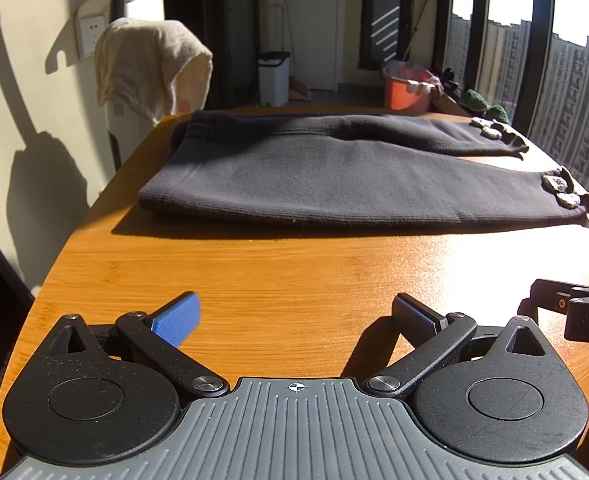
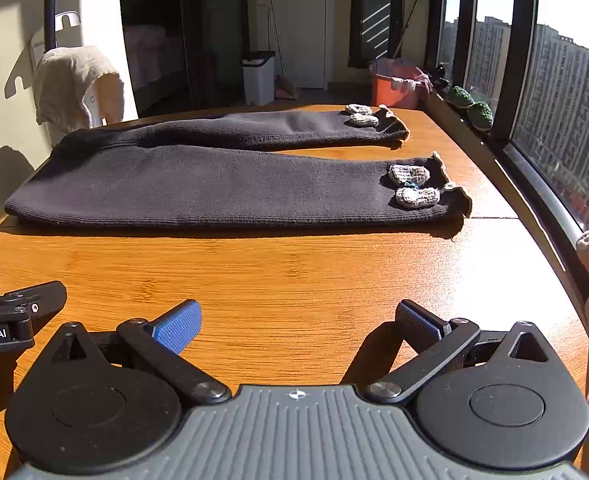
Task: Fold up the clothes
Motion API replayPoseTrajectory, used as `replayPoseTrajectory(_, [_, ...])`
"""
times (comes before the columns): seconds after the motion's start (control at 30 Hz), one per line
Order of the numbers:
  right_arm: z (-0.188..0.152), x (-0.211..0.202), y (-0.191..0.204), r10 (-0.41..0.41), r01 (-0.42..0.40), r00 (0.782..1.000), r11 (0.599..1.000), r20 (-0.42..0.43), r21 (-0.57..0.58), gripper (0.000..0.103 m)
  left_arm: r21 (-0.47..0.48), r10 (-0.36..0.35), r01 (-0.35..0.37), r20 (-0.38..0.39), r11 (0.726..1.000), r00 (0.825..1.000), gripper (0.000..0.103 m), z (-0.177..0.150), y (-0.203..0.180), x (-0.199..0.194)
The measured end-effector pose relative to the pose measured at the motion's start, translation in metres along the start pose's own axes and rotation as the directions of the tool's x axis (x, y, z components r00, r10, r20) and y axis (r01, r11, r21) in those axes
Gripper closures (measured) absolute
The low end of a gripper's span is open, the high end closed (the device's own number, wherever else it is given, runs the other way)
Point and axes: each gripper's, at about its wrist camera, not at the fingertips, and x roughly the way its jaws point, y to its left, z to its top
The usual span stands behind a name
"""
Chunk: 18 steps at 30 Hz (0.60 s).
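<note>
Left claw (image 1: 294, 322) and right claw (image 2: 298, 326) level, wide apart (empty), short of dark trousers (image 2: 230, 184)

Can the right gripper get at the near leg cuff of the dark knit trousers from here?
Probably yes. The right gripper is open over bare wooden table, and nothing lies between it and the near cuff of the dark knit trousers.

Dark ribbed-knit trousers (image 2: 222, 184) are lying matt on the glossy, grained wooden tabletop (image 2: 278, 280); each black plastic tool (image 1: 294, 320) (image 2: 298, 322) is showing textured blue pads (image 2: 178, 326).
</note>
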Motion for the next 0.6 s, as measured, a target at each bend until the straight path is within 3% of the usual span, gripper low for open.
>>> replayPoseTrajectory(0.6, [-0.0001, 0.0, -0.001, -0.007, 0.007, 1.0, 1.0, 0.001, 0.008, 0.0, -0.003, 0.008, -0.008, 0.002, 1.0, 1.0, 0.0, 0.0008, 0.0008, 0.0024])
